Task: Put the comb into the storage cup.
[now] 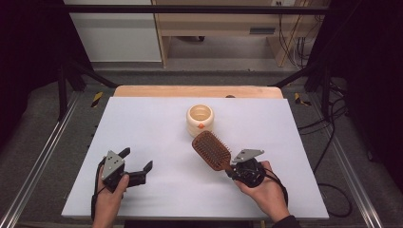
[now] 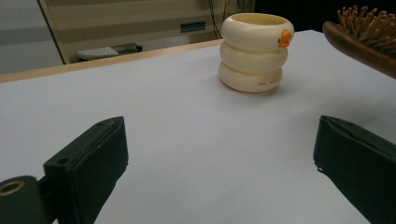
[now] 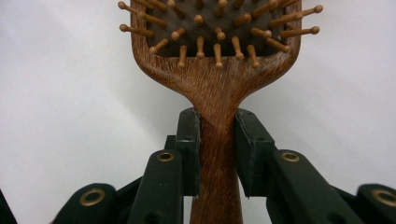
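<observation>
A wooden hairbrush (image 1: 211,150) with wooden pins lies bristles-up over the white table, its head toward the cream cup (image 1: 200,119). My right gripper (image 1: 232,170) is shut on the brush's handle (image 3: 218,140), one black pad (image 3: 190,140) pressing each side. In the left gripper view the brush head (image 2: 362,37) juts in at the upper right. The cream cup (image 2: 256,51), shaped like stacked rings with a small orange knob, stands upright beyond it. My left gripper (image 1: 139,159) rests at the table's front left, jaws wide open with nothing between them, seen also as the left gripper (image 2: 219,163).
The white sheet (image 1: 142,128) covers a wooden table (image 1: 197,91) whose far edge shows behind it. Metal frame rails (image 1: 43,152) run along both sides. Beyond the table stand a cabinet (image 1: 214,23) and loose cables (image 1: 328,118) on the floor.
</observation>
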